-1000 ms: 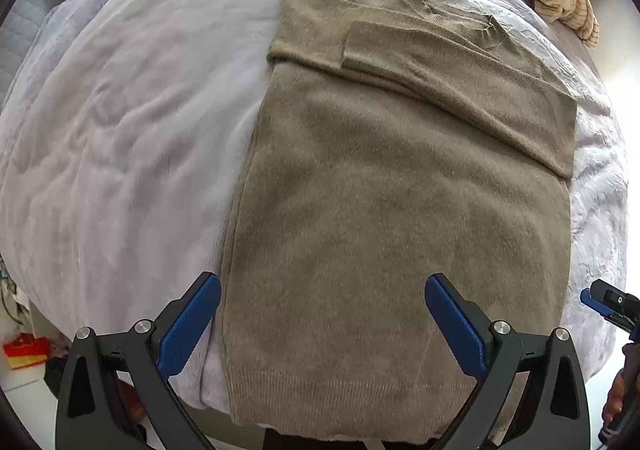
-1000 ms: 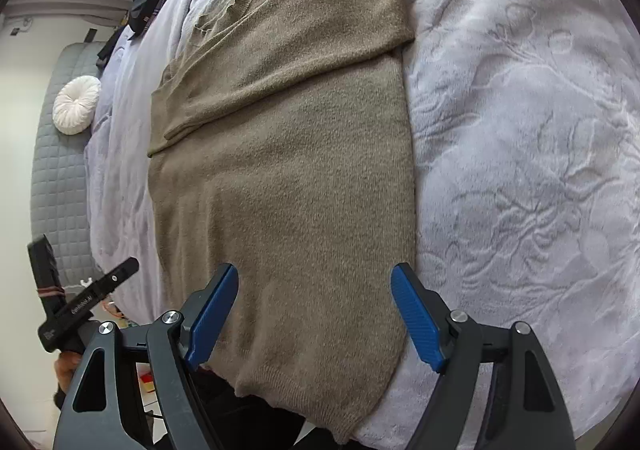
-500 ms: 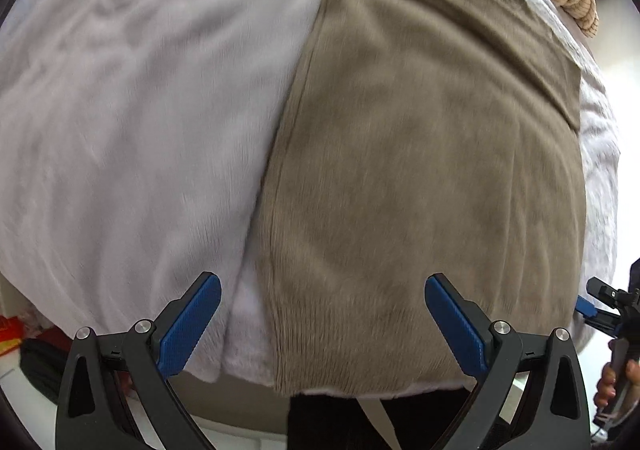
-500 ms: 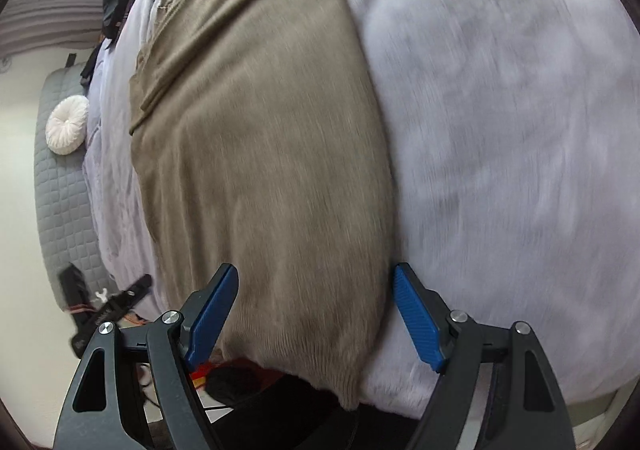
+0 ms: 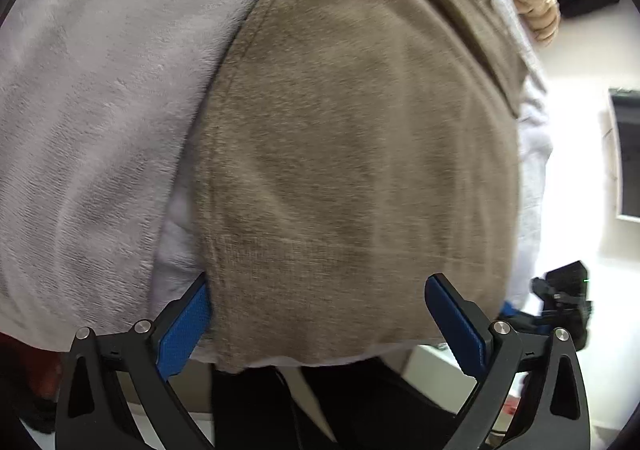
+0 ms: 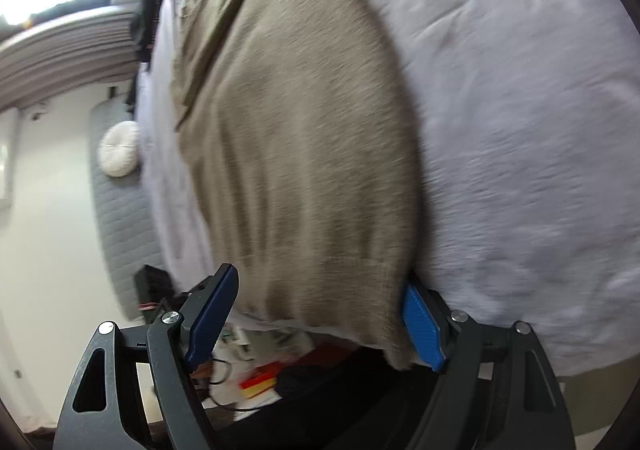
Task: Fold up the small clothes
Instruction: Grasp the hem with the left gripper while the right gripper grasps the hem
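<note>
Knit sweater (image 5: 352, 154) hem at 6 o'clock is straddled by both spread claws (image 5: 316, 322) (image 6: 316, 314); only one layer may be pinched.

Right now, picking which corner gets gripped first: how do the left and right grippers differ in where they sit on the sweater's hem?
The left gripper straddles the brown sweater at its left hem corner, one finger tucked behind the fabric edge; the right gripper straddles the opposite corner, its outer finger partly hidden by the hem. Both are open, neither clamped, over the pale bedspread.
</note>
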The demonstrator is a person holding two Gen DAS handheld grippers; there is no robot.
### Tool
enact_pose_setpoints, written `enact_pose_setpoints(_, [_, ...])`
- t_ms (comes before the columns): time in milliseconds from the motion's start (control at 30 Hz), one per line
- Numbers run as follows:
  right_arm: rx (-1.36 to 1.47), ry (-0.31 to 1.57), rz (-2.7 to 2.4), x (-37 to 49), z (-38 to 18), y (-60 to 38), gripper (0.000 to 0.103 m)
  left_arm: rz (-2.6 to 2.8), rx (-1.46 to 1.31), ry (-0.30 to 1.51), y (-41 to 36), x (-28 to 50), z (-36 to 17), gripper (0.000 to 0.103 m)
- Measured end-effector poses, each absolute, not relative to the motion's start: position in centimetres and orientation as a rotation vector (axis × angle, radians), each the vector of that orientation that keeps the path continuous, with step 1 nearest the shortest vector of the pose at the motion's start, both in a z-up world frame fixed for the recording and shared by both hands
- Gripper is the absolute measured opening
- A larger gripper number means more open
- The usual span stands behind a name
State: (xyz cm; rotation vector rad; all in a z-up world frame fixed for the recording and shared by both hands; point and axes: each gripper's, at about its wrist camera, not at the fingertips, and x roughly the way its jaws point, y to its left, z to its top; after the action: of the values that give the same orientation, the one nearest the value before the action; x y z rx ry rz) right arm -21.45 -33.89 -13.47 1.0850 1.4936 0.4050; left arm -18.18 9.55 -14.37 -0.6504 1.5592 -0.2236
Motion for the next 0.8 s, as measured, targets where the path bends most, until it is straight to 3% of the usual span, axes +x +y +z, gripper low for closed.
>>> enact_pose_setpoints(167, [1.116, 1.506, 0.395, -21.3, -14.4, -33.3, 0.082, -0.173, -0.609, 1.601, 9.5, -18.6, -14.6, 0.091])
enact_pose_setpoints(500, [1.173, 1.515, 0.442, -20.1, -15.1, -32.5, 0.083, -0.183, -0.602, 1.574, 9.0, -18.3, -14.1, 0.090])
enact_pose_setpoints(533, [1.178, 1.514, 0.452, -19.9, -15.1, -32.3, 0.083, -0.197, -0.591, 1.573, 8.5, -18.3, -14.0, 0.086])
enact_pose_setpoints(600, [1.180, 1.521, 0.453, -19.7, -15.2, -32.1, 0.083, -0.229, -0.557, 1.586, 7.8, -18.1, -13.9, 0.027])
enact_pose_setpoints(633, [1.187, 1.525, 0.446, -19.6, -15.3, -32.1, 0.082, -0.240, -0.557, 1.590, 8.0, -18.2, -13.8, 0.015])
enact_pose_setpoints(700, [1.181, 1.554, 0.400, -19.7, -15.7, -32.4, 0.062, -0.313, -0.602, 1.557, 8.2, -18.3, -13.1, 0.010])
enact_pose_setpoints(733, [1.178, 1.568, 0.392, -20.0, -15.9, -32.9, 0.020, -0.331, -0.607, 1.544, 8.2, -18.1, -12.7, 0.010])
enact_pose_setpoints(767, [1.181, 1.572, 0.393, -20.1, -15.9, -33.1, 0.010, -0.342, -0.605, 1.534, 8.3, -18.0, -12.2, 0.010])
enact_pose_setpoints(800, [1.178, 1.561, 0.407, -20.3, -15.6, -33.4, 0.010, -0.352, -0.606, 1.524, 8.6, -17.9, -11.7, 0.010])
